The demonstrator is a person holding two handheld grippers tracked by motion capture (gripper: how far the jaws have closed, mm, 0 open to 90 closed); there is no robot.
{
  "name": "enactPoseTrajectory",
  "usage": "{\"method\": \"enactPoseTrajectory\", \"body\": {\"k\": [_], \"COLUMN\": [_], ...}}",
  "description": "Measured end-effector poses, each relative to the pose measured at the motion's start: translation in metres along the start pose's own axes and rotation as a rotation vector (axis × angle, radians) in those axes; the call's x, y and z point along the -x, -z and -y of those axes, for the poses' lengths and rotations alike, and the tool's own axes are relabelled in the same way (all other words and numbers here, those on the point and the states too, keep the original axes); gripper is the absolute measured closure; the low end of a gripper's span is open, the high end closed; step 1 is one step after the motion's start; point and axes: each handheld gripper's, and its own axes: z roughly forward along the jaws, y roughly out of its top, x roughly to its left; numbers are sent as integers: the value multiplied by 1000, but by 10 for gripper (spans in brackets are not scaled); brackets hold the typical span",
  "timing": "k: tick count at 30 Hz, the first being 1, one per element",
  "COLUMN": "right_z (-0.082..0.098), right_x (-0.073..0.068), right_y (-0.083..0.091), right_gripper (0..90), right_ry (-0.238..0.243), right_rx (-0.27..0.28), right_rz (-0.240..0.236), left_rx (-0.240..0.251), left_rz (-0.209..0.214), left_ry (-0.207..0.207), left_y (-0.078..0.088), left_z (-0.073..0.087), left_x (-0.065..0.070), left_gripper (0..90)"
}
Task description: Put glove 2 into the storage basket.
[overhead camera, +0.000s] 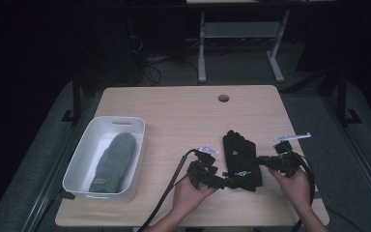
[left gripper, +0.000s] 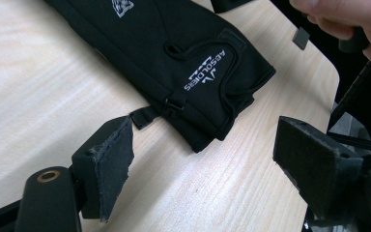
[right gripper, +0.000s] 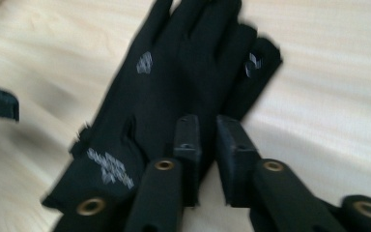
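White bin [overhead camera: 136, 159] with a grey glove [overhead camera: 114, 162] at left. Left gripper [left gripper: 200, 159], jaws wide apart and empty, at the cuff of the black glove [overhead camera: 242, 162] lying mid-tabletop [overhead camera: 183, 111]. Right gripper [right gripper: 207, 145], jaws nearly closed, pinches its edge.

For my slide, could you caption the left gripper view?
Open left gripper approaching the cuff of a black glove on the wooden table.
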Motion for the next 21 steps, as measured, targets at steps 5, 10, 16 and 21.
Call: {"method": "enactPoseTrajectory", "body": {"k": [5, 10, 16, 21], "right_z": [12, 19, 15, 1], "right_x": [-4, -14, -17, 0], "right_y": [-2, -5, -8, -13], "right_gripper": [826, 820, 562, 399], "right_ry": [16, 36, 40, -35], "right_rx": [-18, -27, -1, 41], "right_rz": [-35, -77, -96, -84], "left_rx": [-20, -39, -46, -46], "left_rz": [-6, -3, -20, -31], "left_ry": [8, 21, 52, 71], "left_y": [-5, -8, -13, -19], "left_z": [1, 2, 3, 2], "left_x": [-2, -7, -14, -18], "left_gripper": [229, 233, 249, 294]}}
